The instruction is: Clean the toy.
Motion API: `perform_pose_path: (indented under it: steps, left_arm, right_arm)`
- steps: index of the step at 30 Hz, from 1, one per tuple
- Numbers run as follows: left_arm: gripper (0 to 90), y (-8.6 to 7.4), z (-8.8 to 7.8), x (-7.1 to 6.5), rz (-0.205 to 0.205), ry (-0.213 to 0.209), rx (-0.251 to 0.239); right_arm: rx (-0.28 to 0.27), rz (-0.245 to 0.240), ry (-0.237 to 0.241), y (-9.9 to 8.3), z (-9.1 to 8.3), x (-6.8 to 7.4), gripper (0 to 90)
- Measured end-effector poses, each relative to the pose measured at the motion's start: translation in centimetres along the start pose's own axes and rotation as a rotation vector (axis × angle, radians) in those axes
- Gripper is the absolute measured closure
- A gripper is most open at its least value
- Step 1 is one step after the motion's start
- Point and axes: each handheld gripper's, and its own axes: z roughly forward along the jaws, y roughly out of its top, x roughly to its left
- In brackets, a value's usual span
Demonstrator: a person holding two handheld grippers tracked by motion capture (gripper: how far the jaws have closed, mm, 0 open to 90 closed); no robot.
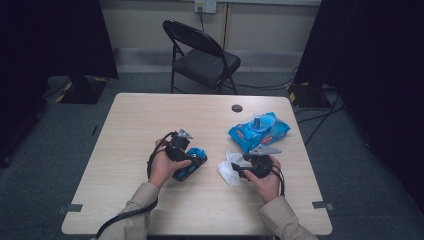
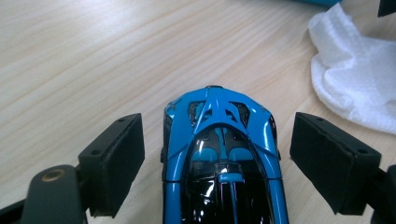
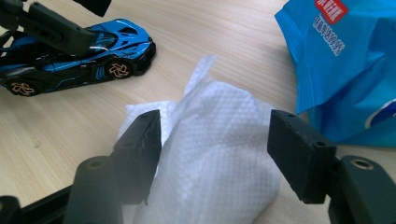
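A blue and black toy car [image 1: 196,159] [image 2: 219,163] stands on the wooden table [image 1: 200,210], left of centre. My left gripper [image 1: 186,152] [image 2: 218,126] straddles its roof from above, open, with a small gap between each pad and the car's sides. A crumpled white wipe [image 1: 227,169] [image 3: 219,163] lies to the car's right. My right gripper [image 1: 241,170] [image 3: 215,121] is open with the wipe between its jaws; the pads do not press on it. In the right gripper view, the car [image 3: 84,51] and the other gripper's jaw show at the upper left.
A blue pack of wet wipes [image 1: 259,129] [image 3: 345,70] lies just behind the wipe, toward the table's far right. A round cable hole [image 1: 237,108] sits near the far edge. A black folding chair [image 1: 202,57] stands beyond the table. Cables trail from both grippers.
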Motion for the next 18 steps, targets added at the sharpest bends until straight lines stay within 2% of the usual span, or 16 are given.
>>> perform_pose_path:
  steps: [7,18]
  left_arm:
    - [16.0,0.1,-1.5,0.1,-0.009,-0.026,-0.007]
    - [16.1,-0.4,-3.3,0.8,-0.018,-0.039,-0.029]
  right_arm:
    - [-0.003,0.003,-0.002,0.2,-0.5,0.1,32.0]
    - [0.006,-0.001,0.003,0.2,-1.4,0.1,26.8]
